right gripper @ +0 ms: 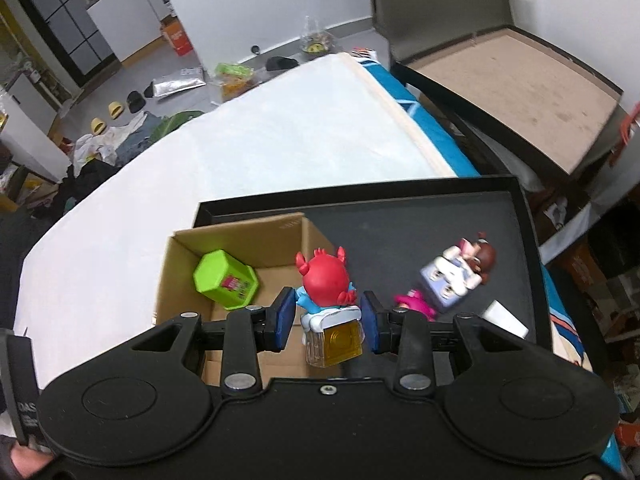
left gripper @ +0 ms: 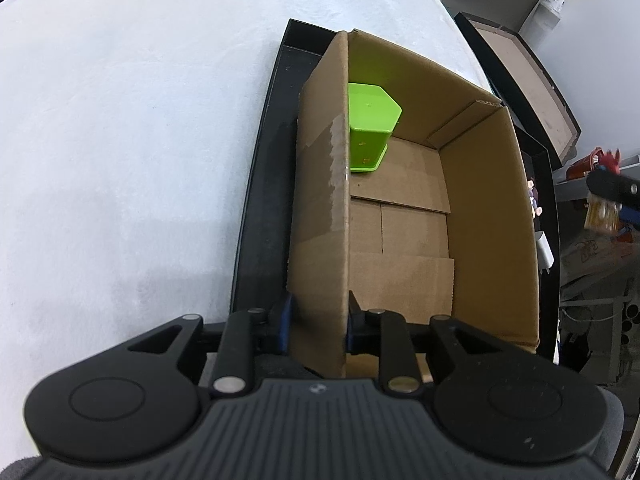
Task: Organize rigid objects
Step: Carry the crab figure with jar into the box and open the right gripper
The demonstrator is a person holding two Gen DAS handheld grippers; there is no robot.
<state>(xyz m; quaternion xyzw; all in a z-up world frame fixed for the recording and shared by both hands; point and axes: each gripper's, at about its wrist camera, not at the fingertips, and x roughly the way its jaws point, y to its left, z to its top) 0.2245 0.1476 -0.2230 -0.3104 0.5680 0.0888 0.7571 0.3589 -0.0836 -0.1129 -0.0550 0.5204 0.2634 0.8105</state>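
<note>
While clamping the box wall (left gripper: 320,208), room remains inside

Both wrist views look steeply down at the cardboard box (left gripper: 400,208) (right gripper: 184,276): the left from close at its near wall, the right from higher above its side.

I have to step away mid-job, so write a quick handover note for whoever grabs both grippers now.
Left gripper: shut on the near wall of the cardboard box, steadying it in the black tray.
Right gripper: shut on the red figurine on its clear yellow base, above the box's right edge.
Done: green container is in the box's far corner.
Left: drop the red figurine in, then the brown-haired doll, pink toy and white block lying on the tray.
</note>
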